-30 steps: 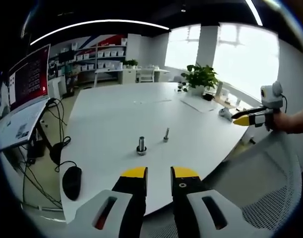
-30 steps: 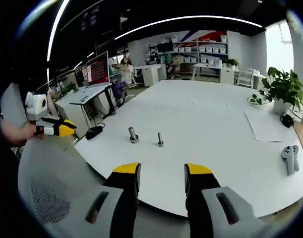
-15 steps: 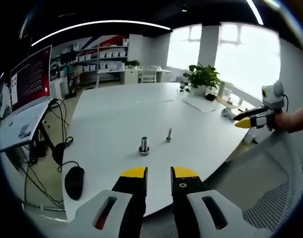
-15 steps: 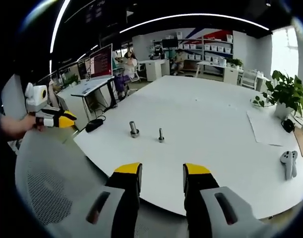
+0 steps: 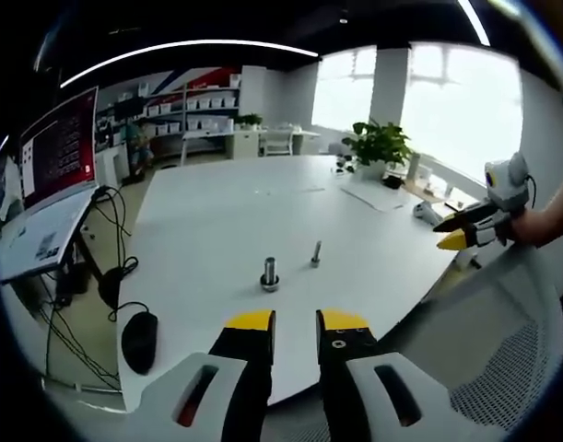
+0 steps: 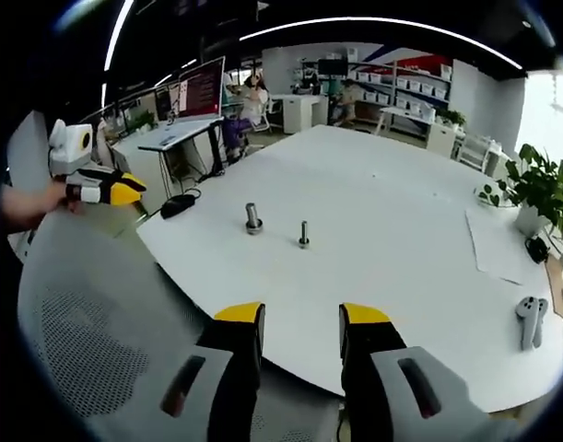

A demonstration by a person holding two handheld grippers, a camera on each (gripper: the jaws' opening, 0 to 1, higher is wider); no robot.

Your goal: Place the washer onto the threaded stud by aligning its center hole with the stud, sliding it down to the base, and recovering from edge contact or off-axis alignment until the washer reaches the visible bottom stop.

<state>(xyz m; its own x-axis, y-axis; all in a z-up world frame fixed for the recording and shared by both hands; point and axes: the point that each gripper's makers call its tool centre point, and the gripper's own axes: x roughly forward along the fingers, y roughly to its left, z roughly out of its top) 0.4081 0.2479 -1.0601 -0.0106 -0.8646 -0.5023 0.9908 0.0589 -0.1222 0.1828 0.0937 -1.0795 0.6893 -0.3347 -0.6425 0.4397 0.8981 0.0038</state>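
Two grippers hover off the edge of the white table (image 5: 216, 221), both empty: the left gripper (image 5: 295, 321) has a narrow gap between its jaws, the right gripper (image 6: 300, 316) a wider one. Out on the tabletop a washer (image 5: 270, 283) sits at the foot of a short post, just beside the bare stud (image 5: 315, 255), and a black mouse (image 5: 139, 339) lies near the corner.

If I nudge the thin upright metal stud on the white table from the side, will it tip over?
Probably yes. The thin upright metal stud stands tall on a narrow foot, so a push near its top would likely topple it. Once down, its round shaft may roll across the smooth white table. The stubbier metal bolt with a wide base beside it looks steadier.
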